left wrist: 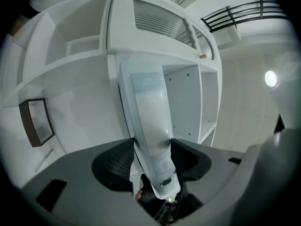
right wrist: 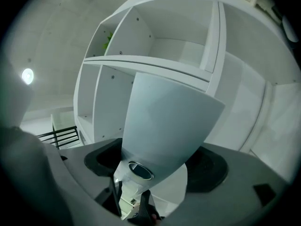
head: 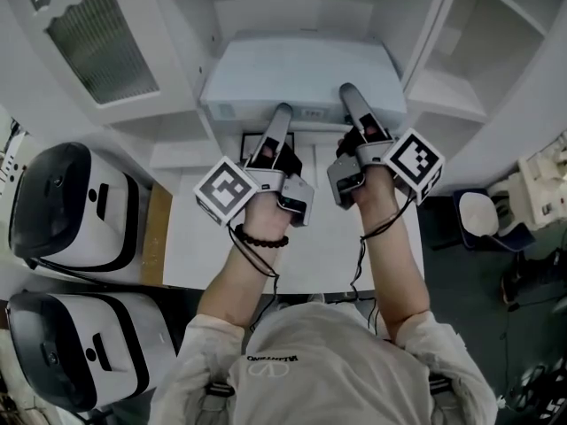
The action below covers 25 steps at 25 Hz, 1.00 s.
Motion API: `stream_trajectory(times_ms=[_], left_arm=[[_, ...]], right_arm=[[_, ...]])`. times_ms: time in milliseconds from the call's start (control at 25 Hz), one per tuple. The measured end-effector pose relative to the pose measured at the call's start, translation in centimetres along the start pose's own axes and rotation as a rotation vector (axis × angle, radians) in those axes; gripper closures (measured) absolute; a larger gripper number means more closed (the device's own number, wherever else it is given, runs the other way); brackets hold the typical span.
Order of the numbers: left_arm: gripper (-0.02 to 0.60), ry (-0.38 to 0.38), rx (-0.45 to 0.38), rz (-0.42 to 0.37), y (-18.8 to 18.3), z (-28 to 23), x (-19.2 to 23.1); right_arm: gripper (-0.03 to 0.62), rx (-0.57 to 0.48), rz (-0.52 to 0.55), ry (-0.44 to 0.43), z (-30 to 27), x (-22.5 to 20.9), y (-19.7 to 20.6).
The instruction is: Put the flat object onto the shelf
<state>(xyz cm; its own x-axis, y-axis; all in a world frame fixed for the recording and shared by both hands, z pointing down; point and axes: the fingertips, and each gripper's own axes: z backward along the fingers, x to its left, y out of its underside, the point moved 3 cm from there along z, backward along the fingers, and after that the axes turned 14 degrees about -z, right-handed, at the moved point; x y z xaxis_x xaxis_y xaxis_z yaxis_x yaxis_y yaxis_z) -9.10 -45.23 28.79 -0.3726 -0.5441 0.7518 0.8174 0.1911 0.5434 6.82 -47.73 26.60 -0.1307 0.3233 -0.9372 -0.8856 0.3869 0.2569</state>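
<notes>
The flat pale-blue case [head: 301, 69] is up at the white shelving unit [head: 443, 91], near edge toward the person. A ribbed-glass cabinet door [head: 97, 42] stands to its left and open compartments to its right. Below is a white table [head: 199, 237], with two black-and-white machines [head: 71, 202] off to the left. The left gripper [head: 282, 118] has its jaws clamped on the case's near edge, pads pressing both faces. The right gripper [head: 353, 104] stands wide, the case between its jaws and filling the gap. Whether those pads press, I can't tell.
</notes>
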Motion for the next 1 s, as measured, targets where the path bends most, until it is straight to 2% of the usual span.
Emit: stream_trajectory(times_ms=[280, 400, 520, 640, 760, 880, 920, 1000], left_arm=[[0.336, -0.048, -0.008, -0.023, -0.1, -2.1, 0.9], [0.337, -0.055, -0.035, -0.027, -0.2, -2.2, 0.6], [0.337, -0.056, -0.036, -0.024, 0.1, -2.0, 0.8], [0.337, -0.049, -0.025, -0.028, 0.3, -2.2, 0.8], [0.337, -0.046, -0.012, -0.025, 0.5, -2.5, 0.8], [0.337, -0.046, -0.009, -0.022, 0.9, -2.5, 1.0], [0.337, -0.045, -0.013, -0.023, 1.0, -2.6, 1.0], [0.337, -0.046, -0.019, -0.026, 0.9, -2.6, 1.0]], right_arm=[[0.192, 0.098, -0.017, 0.045, -2.2, -0.8, -1.6], [0.184, 0.168, 0.050, 0.023, -2.0, -0.2, -0.9], [0.247, 0.239, 0.142, -0.016, -0.3, 0.2, 0.4], [0.373, 0.165, 0.298, 0.041, 2.4, -0.5, 0.5], [0.414, 0.045, 0.532, 0.089, 3.2, -0.2, -0.1], [0.487, -0.109, 0.736, 0.056, 3.9, 2.7, -1.5], [0.505, -0.133, 0.769, 0.047, 3.9, 3.4, -1.9], [0.514, -0.118, 0.780, 0.056, 3.3, 3.8, -2.3]])
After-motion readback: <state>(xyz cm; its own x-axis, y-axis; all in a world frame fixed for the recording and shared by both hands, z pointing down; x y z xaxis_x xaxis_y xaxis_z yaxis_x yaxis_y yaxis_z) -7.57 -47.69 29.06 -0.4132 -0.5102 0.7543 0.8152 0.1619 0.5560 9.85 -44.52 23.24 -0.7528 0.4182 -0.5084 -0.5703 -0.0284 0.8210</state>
